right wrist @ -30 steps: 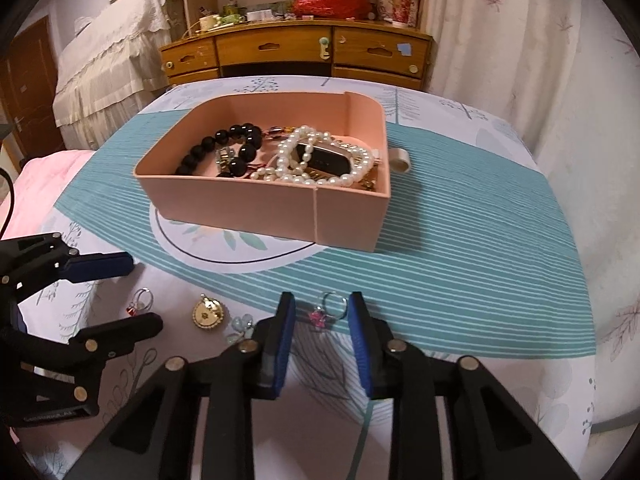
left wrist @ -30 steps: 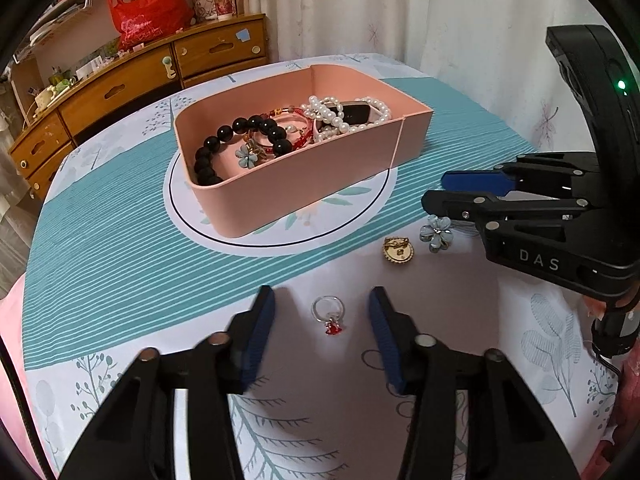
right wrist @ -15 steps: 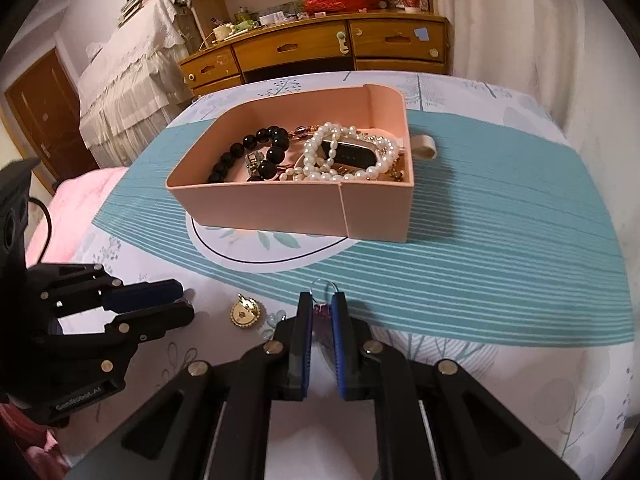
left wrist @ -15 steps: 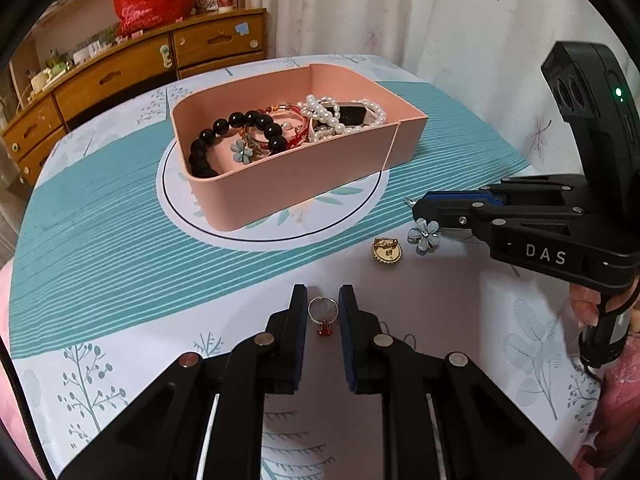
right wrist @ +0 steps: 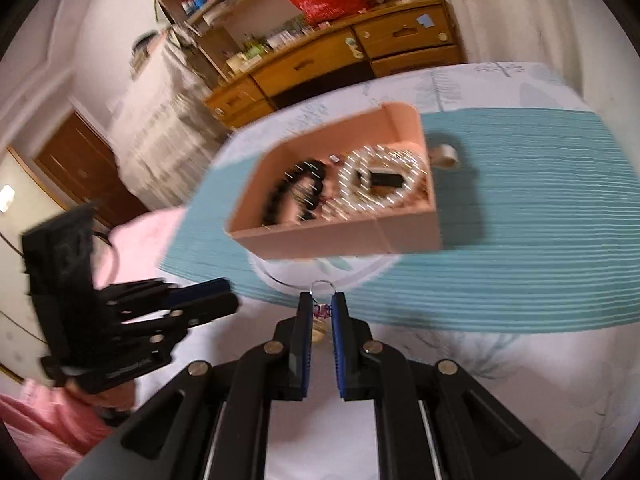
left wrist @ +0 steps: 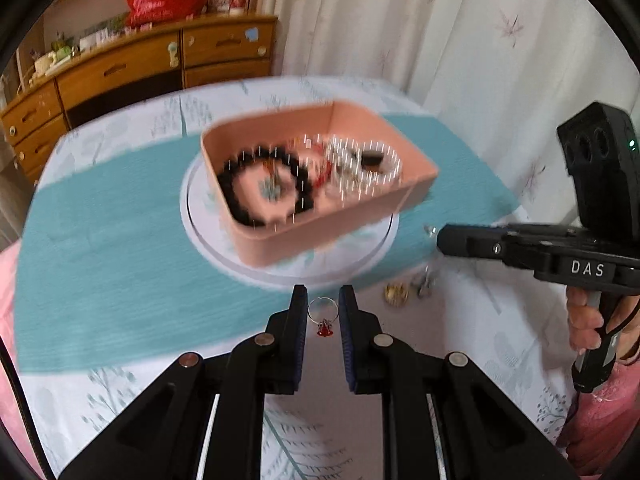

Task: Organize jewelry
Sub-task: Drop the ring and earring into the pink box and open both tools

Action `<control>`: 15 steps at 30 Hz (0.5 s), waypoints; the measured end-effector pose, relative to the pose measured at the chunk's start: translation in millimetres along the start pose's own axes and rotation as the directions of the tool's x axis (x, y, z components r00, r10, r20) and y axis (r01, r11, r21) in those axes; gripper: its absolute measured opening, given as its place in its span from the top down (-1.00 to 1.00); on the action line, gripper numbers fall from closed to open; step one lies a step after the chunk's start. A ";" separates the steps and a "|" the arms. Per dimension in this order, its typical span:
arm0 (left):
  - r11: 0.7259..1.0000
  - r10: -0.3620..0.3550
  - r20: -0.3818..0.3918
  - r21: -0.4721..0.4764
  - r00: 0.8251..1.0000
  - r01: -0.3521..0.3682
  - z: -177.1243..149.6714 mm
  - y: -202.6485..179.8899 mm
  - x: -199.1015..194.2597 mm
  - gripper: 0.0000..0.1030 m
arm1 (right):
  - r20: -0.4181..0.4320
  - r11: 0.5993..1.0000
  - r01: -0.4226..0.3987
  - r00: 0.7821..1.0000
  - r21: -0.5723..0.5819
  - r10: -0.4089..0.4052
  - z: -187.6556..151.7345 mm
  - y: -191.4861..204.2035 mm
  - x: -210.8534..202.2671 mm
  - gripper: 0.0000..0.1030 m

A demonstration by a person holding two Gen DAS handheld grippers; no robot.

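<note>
We are finding the left gripper [left wrist: 323,314] closed on a silver ring [left wrist: 322,310] with a red charm, the ring sitting pinched between its pads above the tablecloth [left wrist: 100,260]. We are finding the right gripper [right wrist: 322,312] likewise clamped on a second ring [right wrist: 323,289] with a pink charm, its loop poking out past the fingertips. We are seeing the pink tray [left wrist: 320,236] at 12 o'clock from both grippers, holding black beads [left wrist: 240,196] and pearls [right wrist: 384,176], with a gold brooch [left wrist: 396,294] lying at 5 o'clock from the tray.
</note>
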State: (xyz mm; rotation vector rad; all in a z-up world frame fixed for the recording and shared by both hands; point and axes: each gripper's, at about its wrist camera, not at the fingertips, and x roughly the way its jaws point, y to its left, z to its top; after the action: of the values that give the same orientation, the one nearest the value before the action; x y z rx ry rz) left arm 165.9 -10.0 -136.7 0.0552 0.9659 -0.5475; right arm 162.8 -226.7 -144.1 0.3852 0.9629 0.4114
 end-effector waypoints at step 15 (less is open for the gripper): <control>0.997 0.073 0.166 -0.031 0.983 -0.068 84.9 11.3 -15.3 -0.30 | 0.159 0.990 -0.070 0.986 0.122 0.050 65.5 2.7 -16.3 0.76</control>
State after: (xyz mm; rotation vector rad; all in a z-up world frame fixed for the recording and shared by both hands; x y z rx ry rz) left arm 229.3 -17.9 -77.7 0.0202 0.8045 -0.4667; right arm 209.6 -241.1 -97.6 0.5555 0.8283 0.3700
